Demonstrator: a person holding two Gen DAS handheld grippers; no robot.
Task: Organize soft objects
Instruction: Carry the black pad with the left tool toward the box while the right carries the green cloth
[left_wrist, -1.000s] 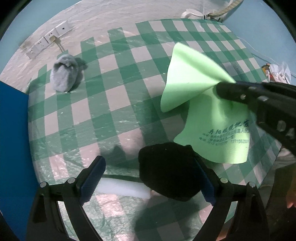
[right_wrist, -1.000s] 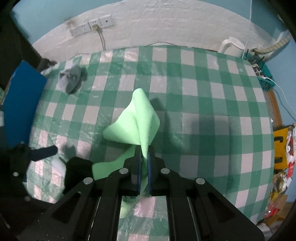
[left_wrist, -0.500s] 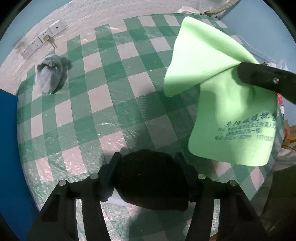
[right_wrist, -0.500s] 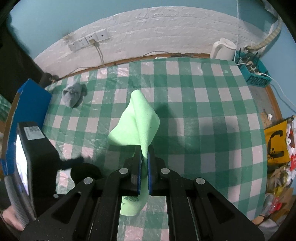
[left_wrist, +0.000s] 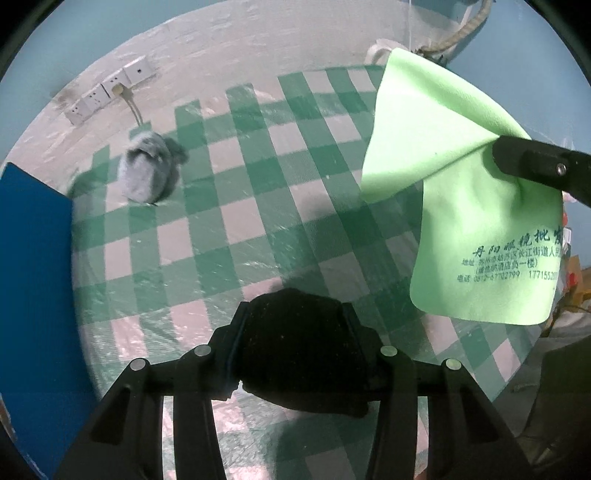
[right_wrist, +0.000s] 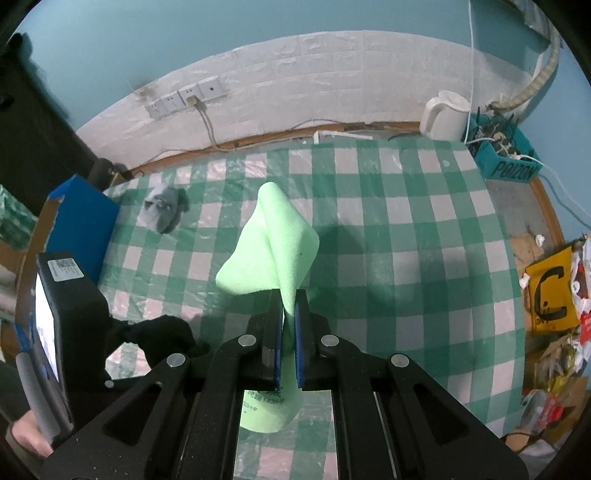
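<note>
My left gripper is shut on a black soft bundle and holds it above the checked table. The bundle also shows in the right wrist view. My right gripper is shut on a light green cloth with printed text, held in the air; the cloth hangs at the right of the left wrist view. A grey soft bundle lies on the table at the far left, also in the right wrist view.
A blue box stands at the table's left edge. A white kettle and a teal basket of cables sit at the far right. Wall sockets are on the white brick wall. A yellow bag lies right of the table.
My left gripper closed on the black bundle and lifted it off the table. My right gripper rose higher with the green cloth.
</note>
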